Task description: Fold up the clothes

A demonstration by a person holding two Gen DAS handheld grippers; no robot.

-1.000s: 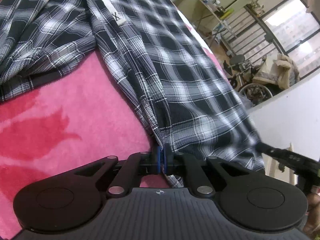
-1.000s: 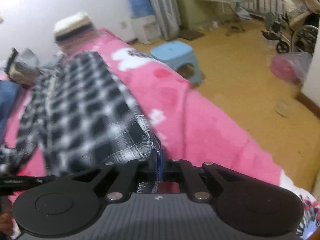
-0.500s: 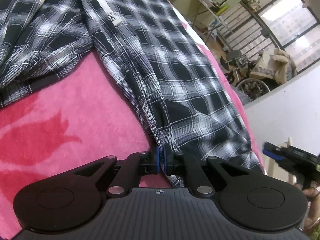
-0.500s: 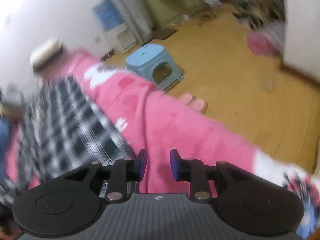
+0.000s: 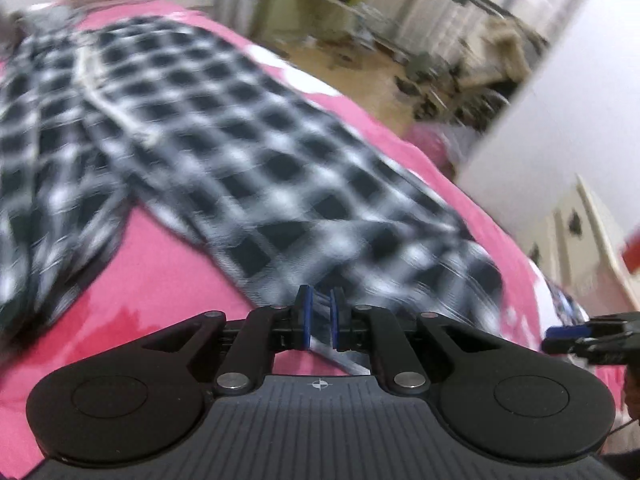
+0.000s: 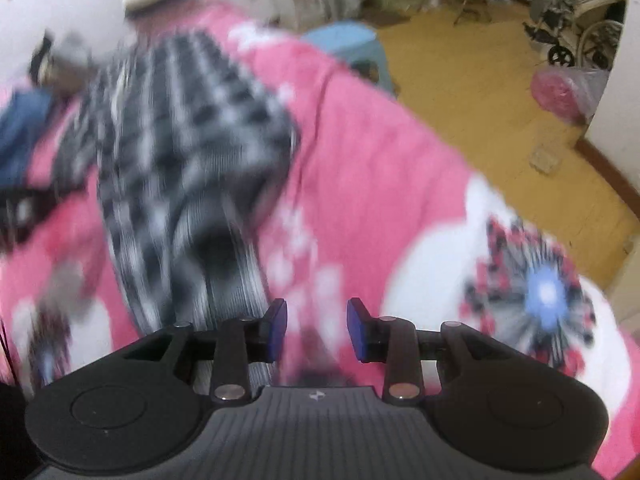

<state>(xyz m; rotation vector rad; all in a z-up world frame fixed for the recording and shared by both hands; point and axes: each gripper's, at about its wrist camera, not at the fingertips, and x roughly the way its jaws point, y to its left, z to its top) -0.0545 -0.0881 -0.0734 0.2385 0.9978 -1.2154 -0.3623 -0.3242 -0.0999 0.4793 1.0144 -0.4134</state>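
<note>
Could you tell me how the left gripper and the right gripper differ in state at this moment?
The left gripper has its jaws only narrowly apart with the plaid shirt hem between them; the right gripper gapes wide with nothing between. The left gripper points along the shirt; the right gripper points over the pink blanket beside it. Both have blue pads.

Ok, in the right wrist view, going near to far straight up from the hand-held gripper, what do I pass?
Right hand-held gripper, jaws apart and empty → pink blanket → blue stool → wooden floor, with a wheelchair off to the right.
</note>
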